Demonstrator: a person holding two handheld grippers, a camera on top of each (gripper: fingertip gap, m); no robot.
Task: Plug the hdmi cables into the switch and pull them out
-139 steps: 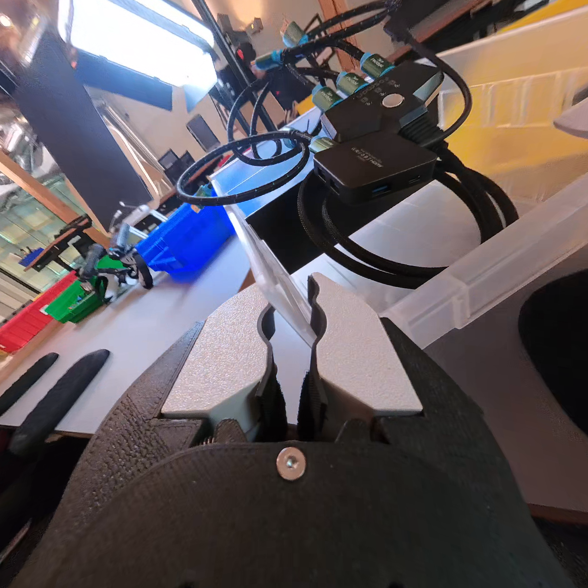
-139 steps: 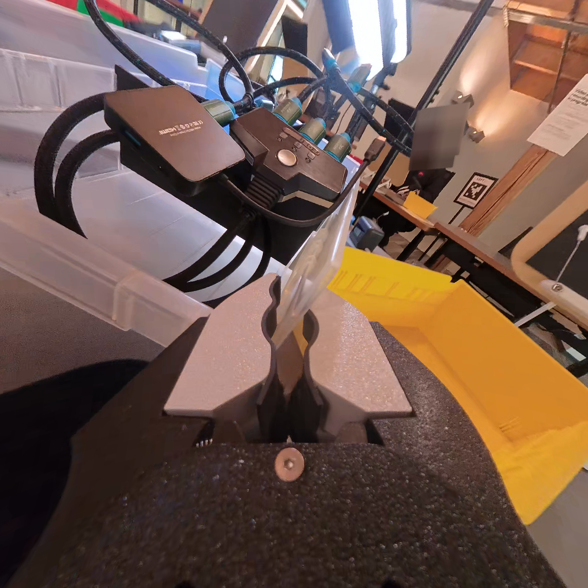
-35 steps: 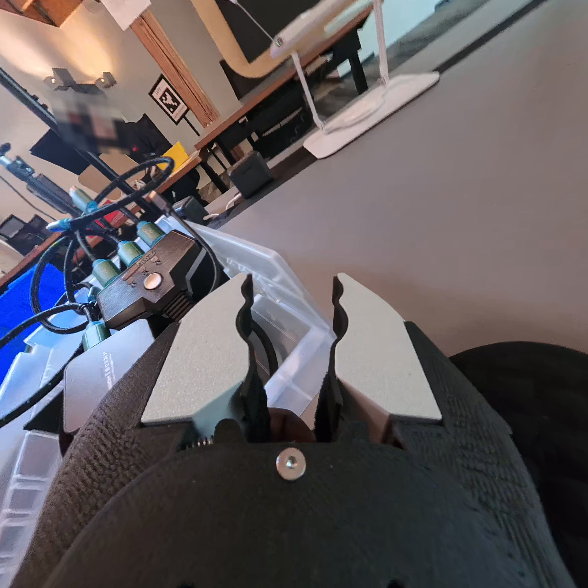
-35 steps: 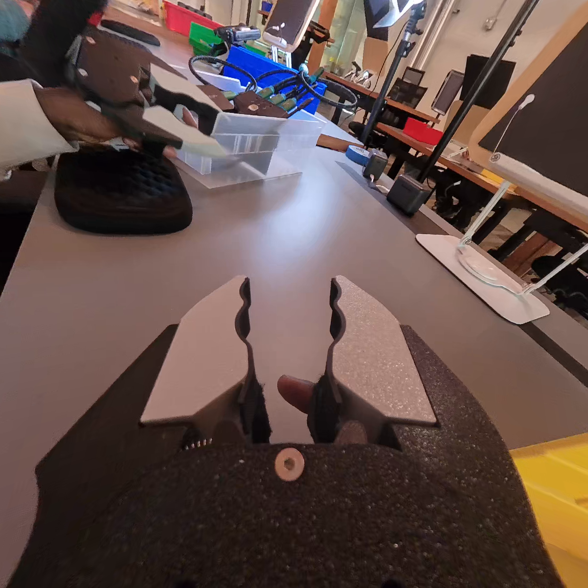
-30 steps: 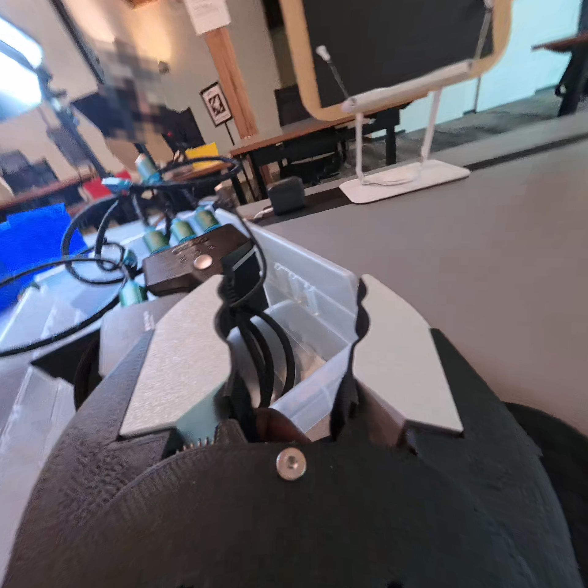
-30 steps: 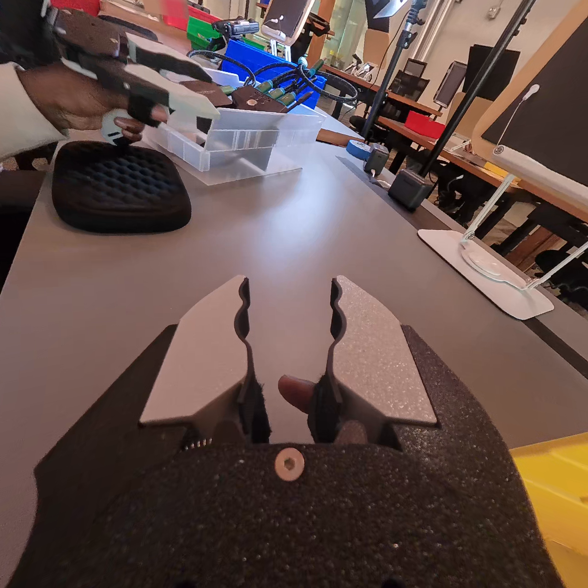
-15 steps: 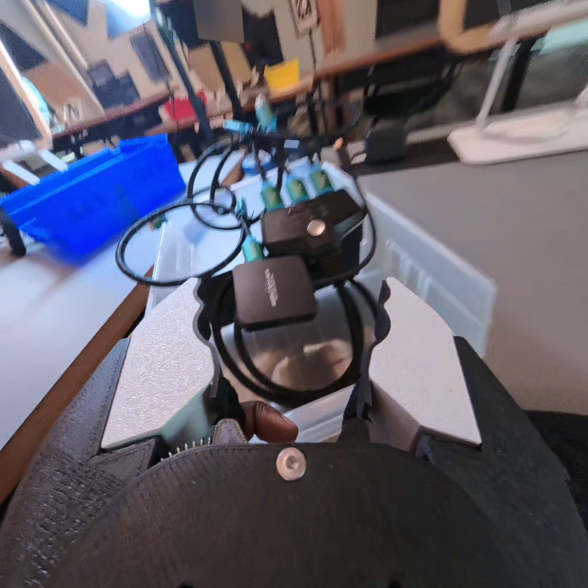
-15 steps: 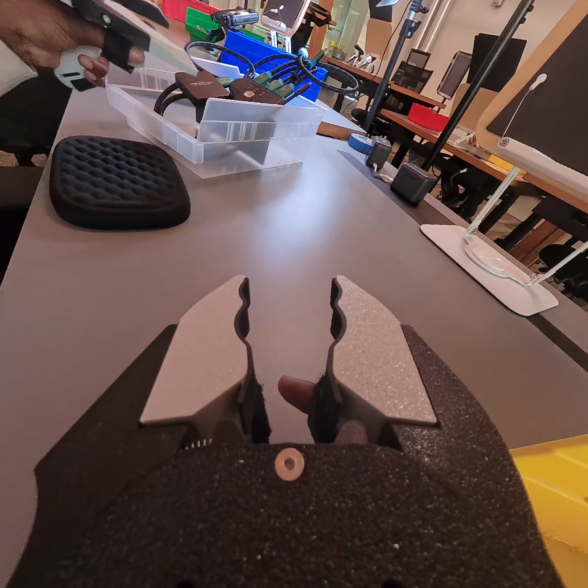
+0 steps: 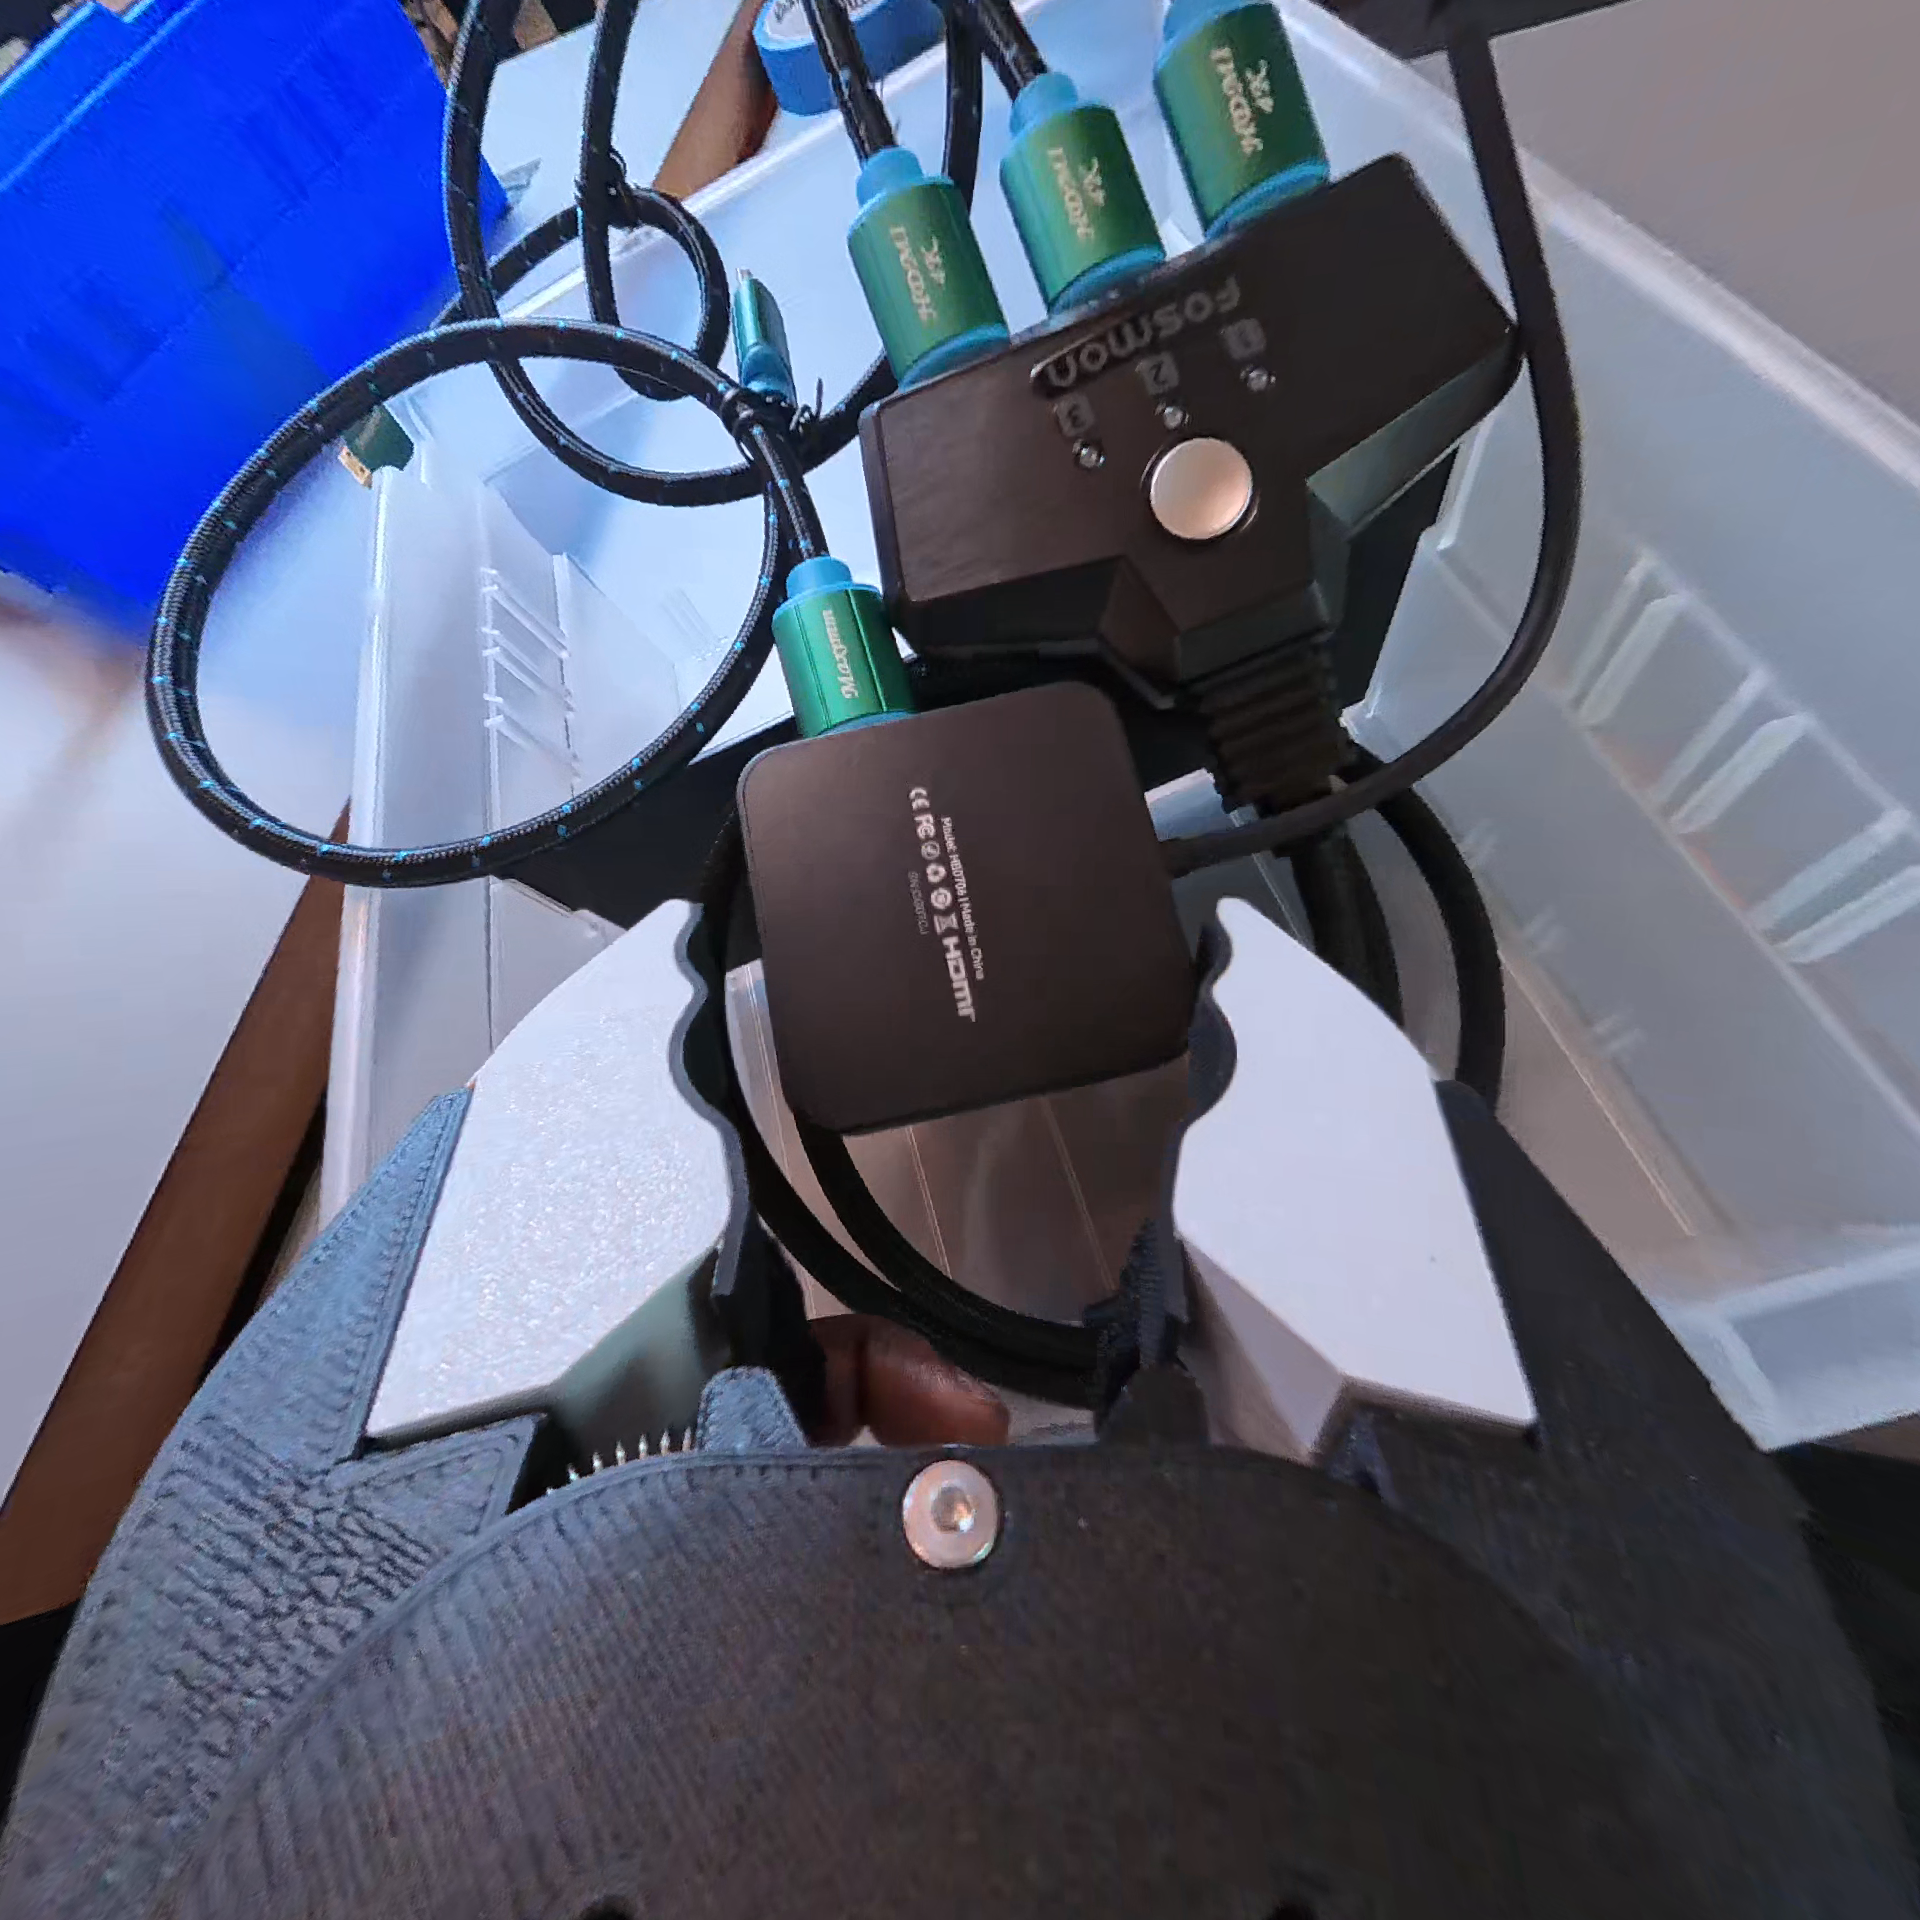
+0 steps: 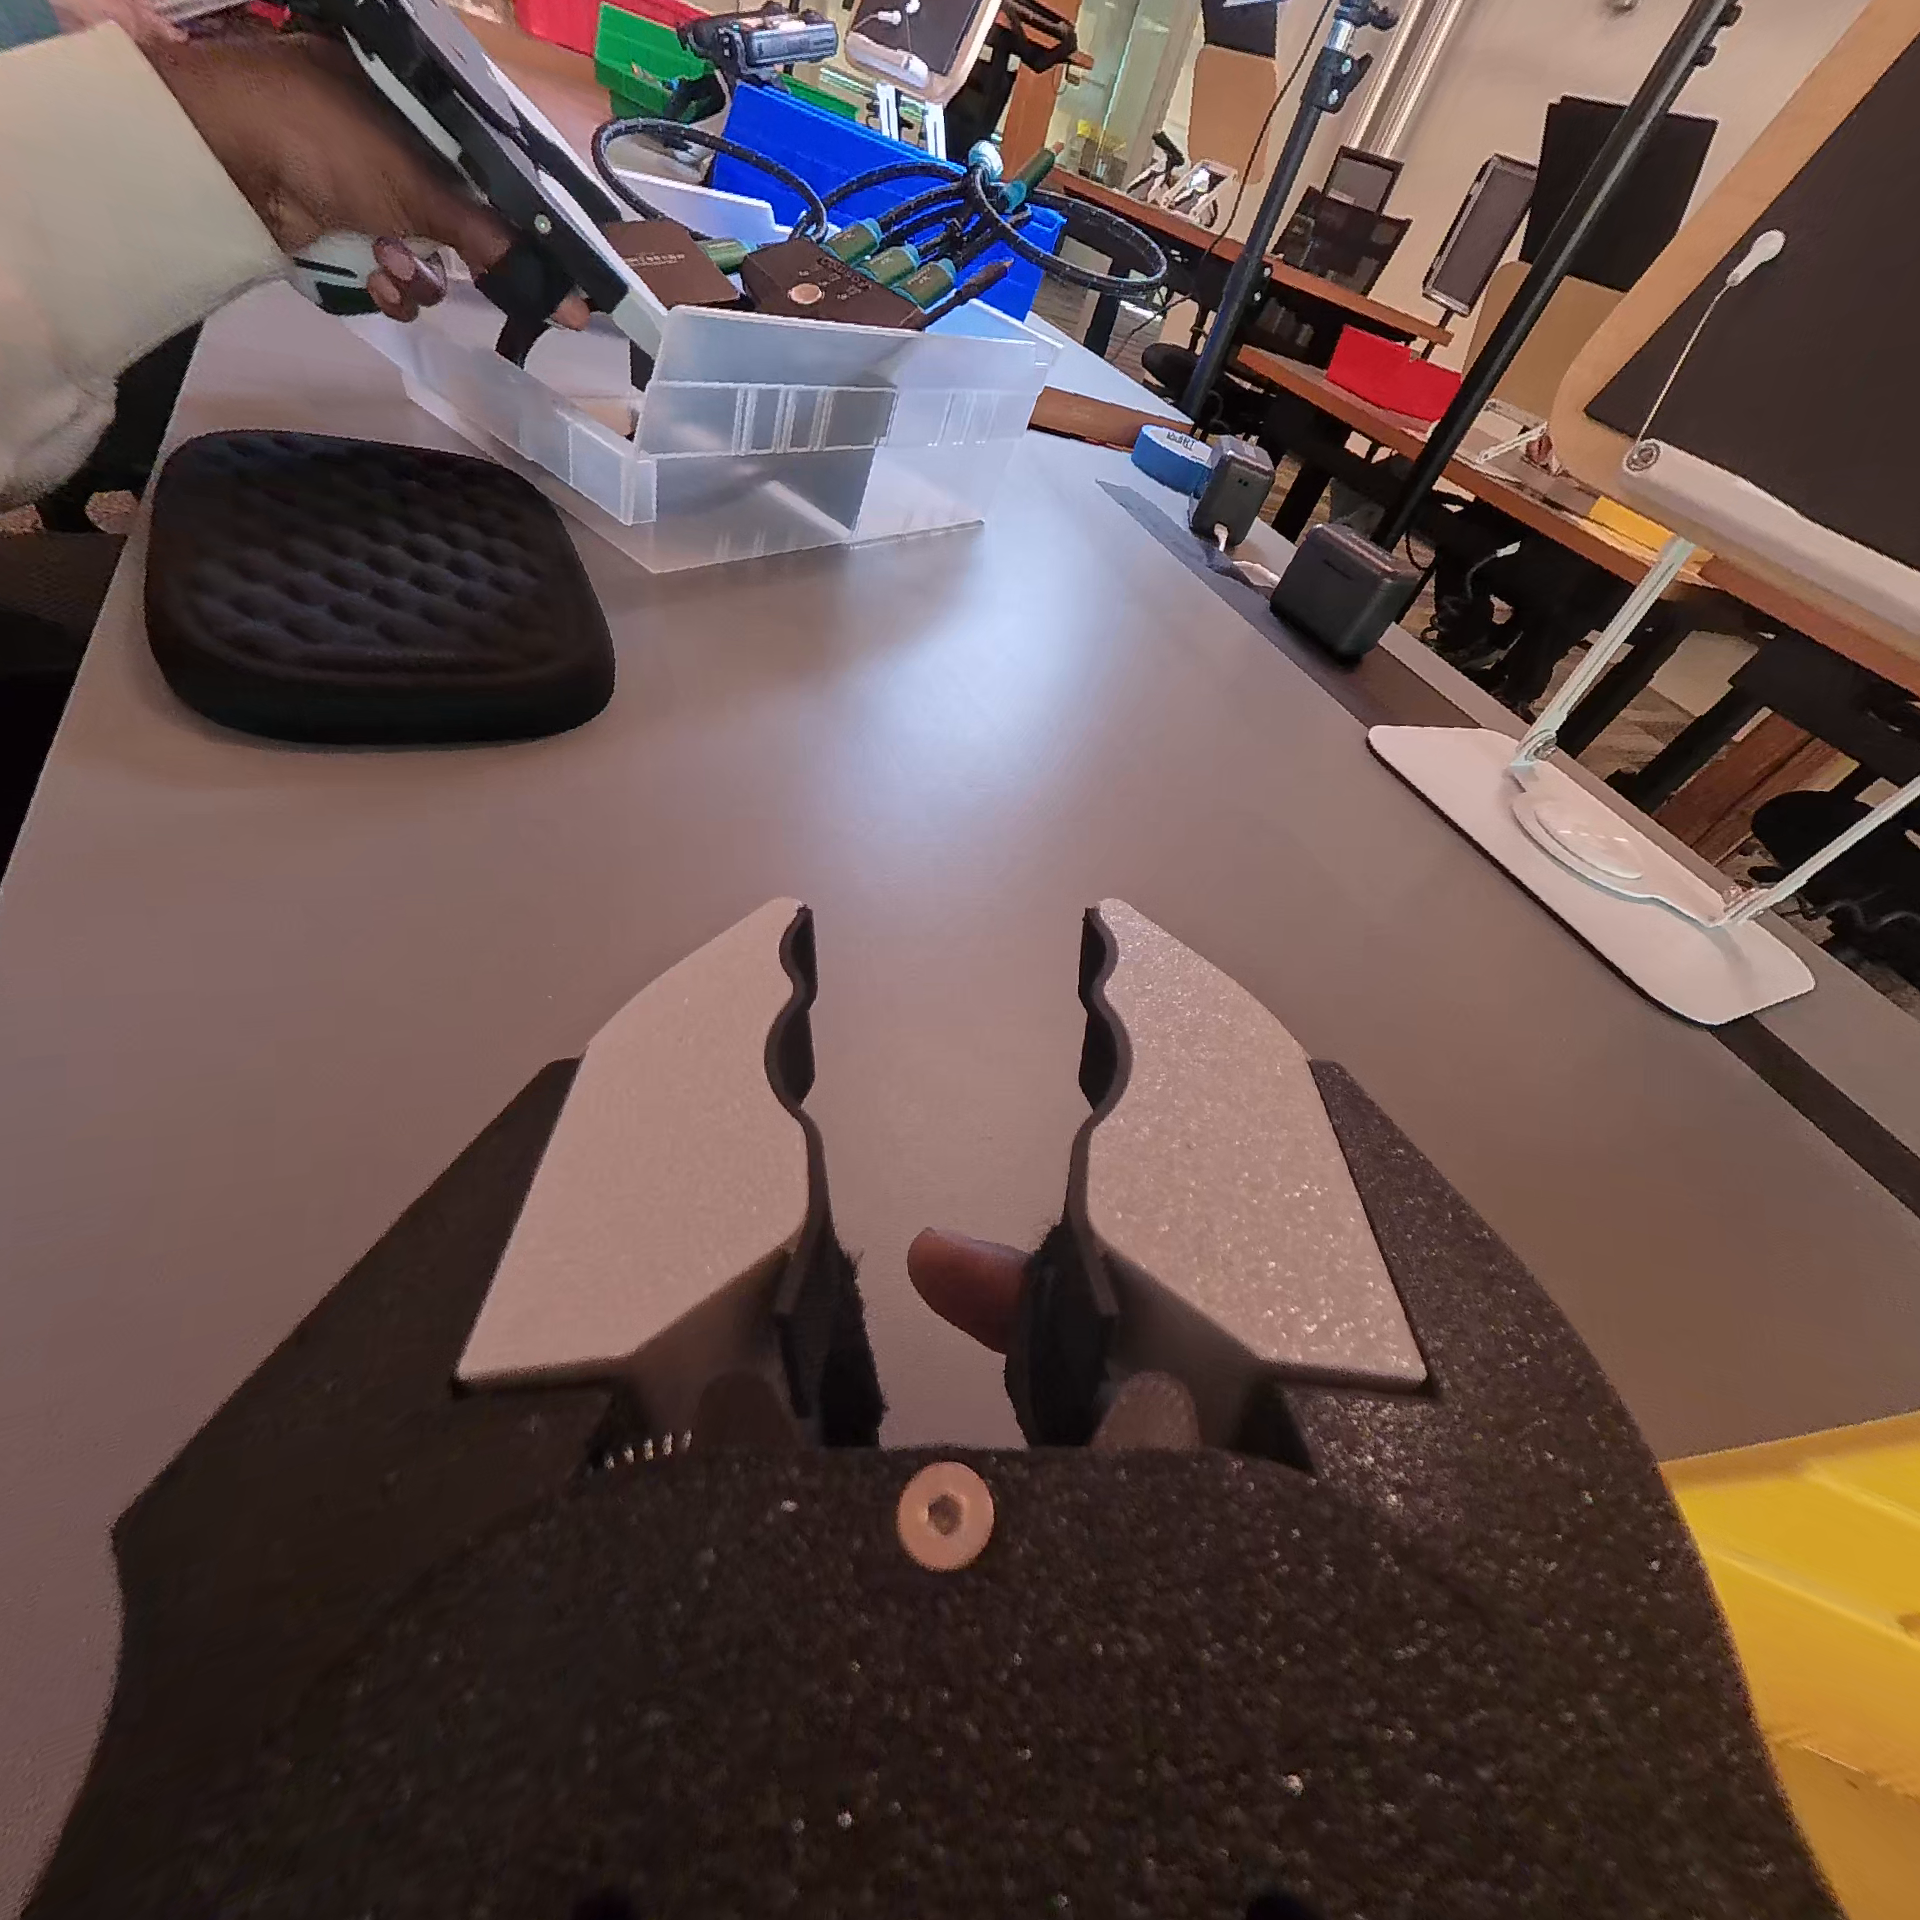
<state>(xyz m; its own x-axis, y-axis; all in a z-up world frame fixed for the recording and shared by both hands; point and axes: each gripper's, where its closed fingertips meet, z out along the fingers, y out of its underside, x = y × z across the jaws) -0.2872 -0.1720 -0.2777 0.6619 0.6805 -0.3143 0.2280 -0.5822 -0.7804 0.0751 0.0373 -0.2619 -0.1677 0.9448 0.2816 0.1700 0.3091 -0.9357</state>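
Our left gripper [image 9: 951, 961] stands open, jaws either side of the small square black adapter box [image 9: 961, 904] without clamping it. Our right gripper [image 10: 943, 1023] is open too, idle over the grey table [image 10: 935, 727]. In the clear plastic tray [image 9: 1704, 582], the black T-shaped HDMI switch [image 9: 1184, 457] has three green-shelled plugs [image 9: 1081, 223] seated, so we judge unplugging remains. The plugs' long axes point away from us.
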